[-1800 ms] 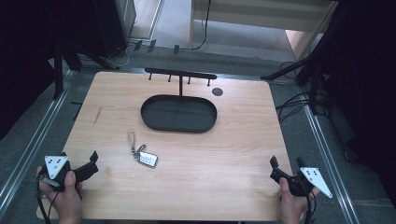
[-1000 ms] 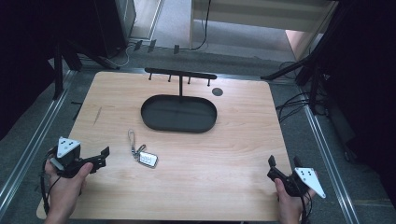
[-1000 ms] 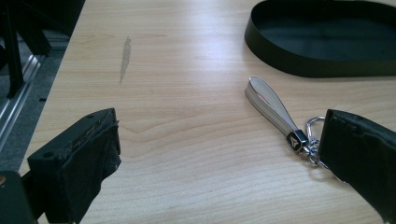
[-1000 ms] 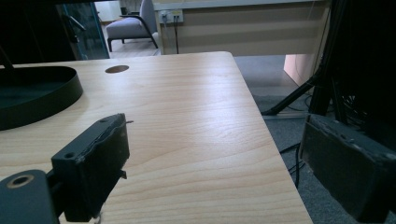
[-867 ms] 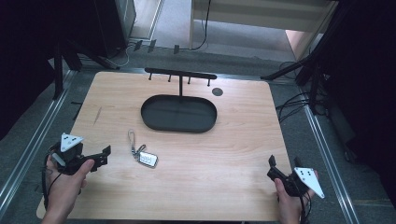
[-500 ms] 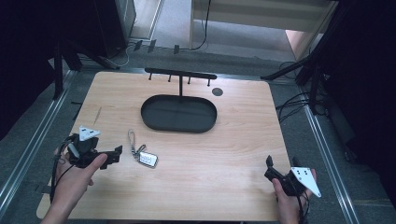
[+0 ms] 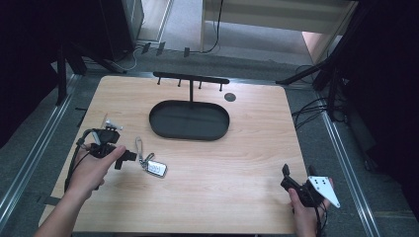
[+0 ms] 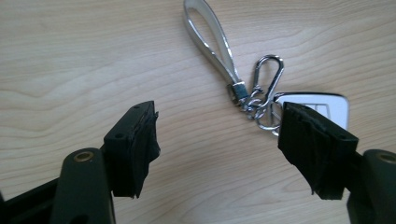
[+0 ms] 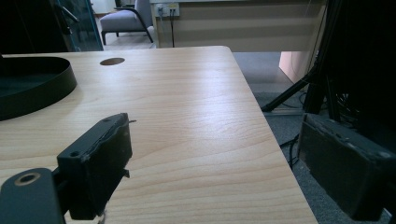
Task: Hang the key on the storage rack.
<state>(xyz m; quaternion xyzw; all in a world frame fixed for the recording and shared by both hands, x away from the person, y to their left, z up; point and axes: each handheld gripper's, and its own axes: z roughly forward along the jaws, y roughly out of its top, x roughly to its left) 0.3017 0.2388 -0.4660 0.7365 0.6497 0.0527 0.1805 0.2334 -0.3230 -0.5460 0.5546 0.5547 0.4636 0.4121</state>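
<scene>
Silver keyring (image 8: 252,100) lies on the wooden table (image 7: 237,148) just ahead of the gaping left tool (image 8: 219,140).

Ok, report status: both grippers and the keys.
Left gripper open, beside key fob, not touching. Right gripper open, idle at table's near right corner. Nothing in the way.

Pretty much all black and pale wood here

Desk (image 7: 247,163) is light woodgrain, oval tray (image 7: 189,120) and rack (image 7: 190,78) matte black, both tools black, key fob (image 7: 156,169) white with a shiny silver strap loop (image 8: 211,37).
</scene>
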